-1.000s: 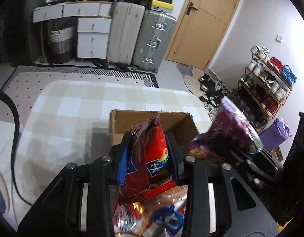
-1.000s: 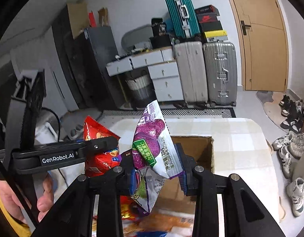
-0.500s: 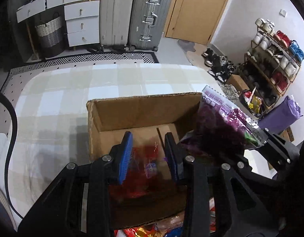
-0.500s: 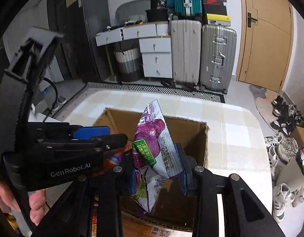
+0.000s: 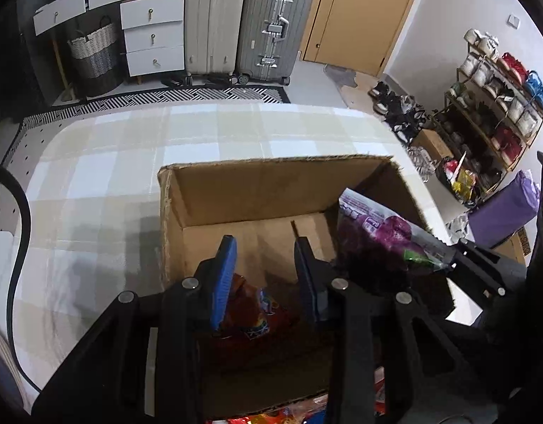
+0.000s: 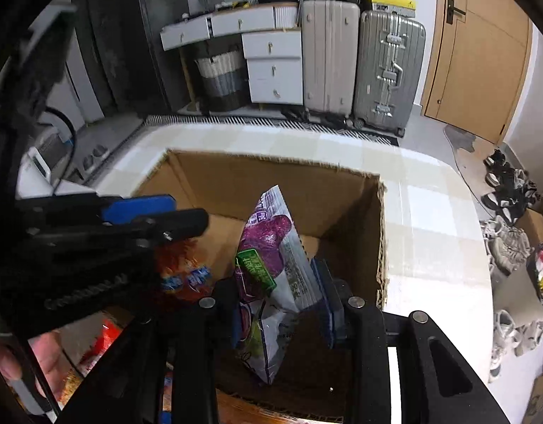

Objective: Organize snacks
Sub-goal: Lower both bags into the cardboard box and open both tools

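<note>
Cardboard box (image 5: 271,183) walls around both snack bags

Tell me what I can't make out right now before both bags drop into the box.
- Red snack bag: dark in the left wrist view, label unreadable.
- Cardboard box floor: hidden under the purple snack bag in the right wrist view.
- Loose snacks: cut off behind the left gripper.

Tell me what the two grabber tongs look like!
Both tongs are black plastic frames with round silver bolts. The left tongs have two fingers lined with blue ribbed pads. The right tongs have the same blue pads on black fingers. From the right camera, raised lettering shows on the left tongs' side, too blurred to read. A bare hand holds them; no sleeve shows.
</note>
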`<act>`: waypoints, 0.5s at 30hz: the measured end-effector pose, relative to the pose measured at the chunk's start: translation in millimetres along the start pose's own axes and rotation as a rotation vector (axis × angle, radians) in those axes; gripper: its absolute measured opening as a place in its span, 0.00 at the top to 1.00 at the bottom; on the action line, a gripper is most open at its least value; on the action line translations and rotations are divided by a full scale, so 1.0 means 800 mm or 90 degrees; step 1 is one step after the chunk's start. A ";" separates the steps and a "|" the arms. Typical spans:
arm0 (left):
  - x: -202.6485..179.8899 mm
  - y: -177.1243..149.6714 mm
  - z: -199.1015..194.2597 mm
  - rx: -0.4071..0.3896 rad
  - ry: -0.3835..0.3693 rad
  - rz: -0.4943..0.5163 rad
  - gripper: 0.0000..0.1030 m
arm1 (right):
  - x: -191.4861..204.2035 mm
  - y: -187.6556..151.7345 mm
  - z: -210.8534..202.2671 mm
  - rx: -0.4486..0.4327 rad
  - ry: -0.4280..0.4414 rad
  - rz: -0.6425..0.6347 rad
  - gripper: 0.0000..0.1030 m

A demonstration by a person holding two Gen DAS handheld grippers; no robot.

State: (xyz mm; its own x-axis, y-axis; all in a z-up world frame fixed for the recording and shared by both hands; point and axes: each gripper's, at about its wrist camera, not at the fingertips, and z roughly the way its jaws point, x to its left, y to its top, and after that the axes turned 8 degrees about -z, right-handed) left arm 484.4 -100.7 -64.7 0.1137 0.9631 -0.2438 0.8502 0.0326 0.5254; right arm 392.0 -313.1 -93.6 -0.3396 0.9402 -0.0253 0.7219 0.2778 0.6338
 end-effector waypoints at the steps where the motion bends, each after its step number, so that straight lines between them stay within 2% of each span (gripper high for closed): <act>1: 0.002 -0.001 -0.001 0.004 0.002 0.001 0.70 | 0.000 -0.002 0.003 0.005 -0.004 -0.003 0.67; 2: 0.003 -0.002 0.002 0.010 0.007 0.002 0.70 | 0.002 -0.001 0.003 0.005 -0.006 -0.009 0.65; 4: 0.006 -0.003 0.003 0.015 -0.001 -0.003 0.69 | 0.006 -0.001 0.001 0.001 -0.016 -0.019 0.55; 5: 0.008 -0.004 0.003 0.015 -0.009 -0.009 0.67 | 0.007 -0.001 -0.002 -0.004 -0.027 -0.022 0.46; 8: 0.012 -0.004 0.000 0.014 -0.023 -0.024 0.45 | 0.011 0.001 -0.016 -0.032 -0.043 -0.025 0.15; 10: 0.013 -0.004 -0.009 0.002 -0.022 -0.028 0.43 | 0.012 0.001 -0.029 -0.059 -0.052 -0.036 0.15; 15: 0.005 -0.007 -0.026 -0.010 -0.017 -0.015 0.28 | 0.017 0.002 -0.043 -0.068 -0.051 -0.051 0.15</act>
State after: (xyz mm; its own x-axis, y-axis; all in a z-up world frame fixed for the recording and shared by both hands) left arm 469.6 -91.2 -52.1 0.1074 0.9544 -0.2785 0.8447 0.0602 0.5319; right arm 367.9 -306.4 -66.0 -0.3405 0.9300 -0.1381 0.6246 0.3336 0.7061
